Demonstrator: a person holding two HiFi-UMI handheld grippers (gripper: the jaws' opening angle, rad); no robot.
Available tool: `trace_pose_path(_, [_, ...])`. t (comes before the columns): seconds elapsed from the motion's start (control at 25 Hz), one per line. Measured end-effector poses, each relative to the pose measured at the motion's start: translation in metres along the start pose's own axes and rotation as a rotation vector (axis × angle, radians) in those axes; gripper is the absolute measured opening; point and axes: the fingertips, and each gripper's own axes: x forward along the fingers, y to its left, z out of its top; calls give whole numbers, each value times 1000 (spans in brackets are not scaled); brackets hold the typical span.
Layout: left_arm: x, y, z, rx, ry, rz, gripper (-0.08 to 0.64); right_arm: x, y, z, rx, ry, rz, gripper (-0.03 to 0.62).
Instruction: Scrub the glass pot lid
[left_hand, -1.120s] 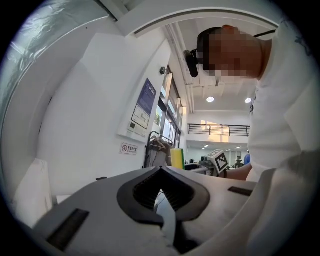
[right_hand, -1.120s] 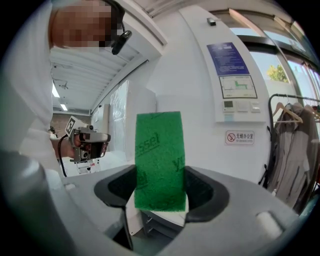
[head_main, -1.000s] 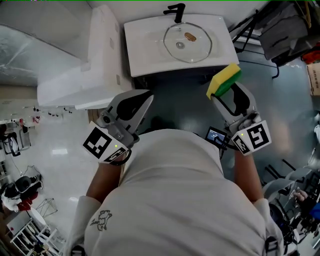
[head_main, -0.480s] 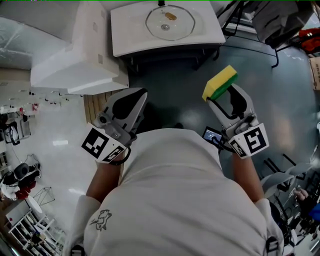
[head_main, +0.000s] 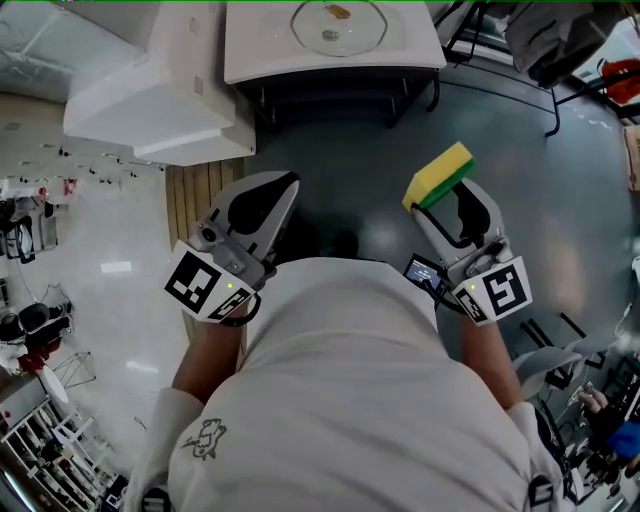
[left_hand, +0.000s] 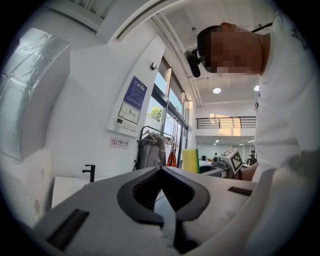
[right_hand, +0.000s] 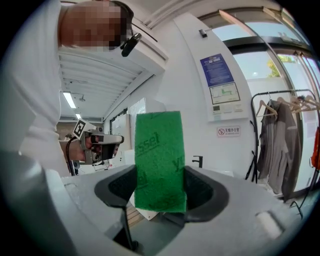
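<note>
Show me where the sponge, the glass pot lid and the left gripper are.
sponge (head_main: 436, 171): head view, on its yellow side.
glass pot lid (head_main: 365, 25): head view, on clear glass right of its centre.
left gripper (head_main: 290, 182): head view, at the tips of its shut jaws.

Lid: I'm seeing the glass pot lid (head_main: 338, 25) lying flat in the white sink (head_main: 260, 50). It is round and clear, showing a knob at its middle and a brown patch beside it.
Sponge: I'm watching the sponge (head_main: 438, 175), yellow with a green scouring face, standing upright. The jaws of the right gripper (right_hand: 160, 185) are pinching it, well apart from the lid.
</note>
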Motion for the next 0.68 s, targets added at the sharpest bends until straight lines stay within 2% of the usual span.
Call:
trace_pose_path(0.24, [-7, -16, 0, -5, 2, -1, -2, -9, 9, 3, 4, -12, 7, 288])
trace_pose_path(0.36, [-9, -15, 1, 22, 4, 11, -2, -4, 13, 4, -9, -14, 26, 288])
trace_pose_path(0.68, [-14, -16, 6, 22, -7, 18, -2, -3, 20, 6, -13, -13, 41, 288])
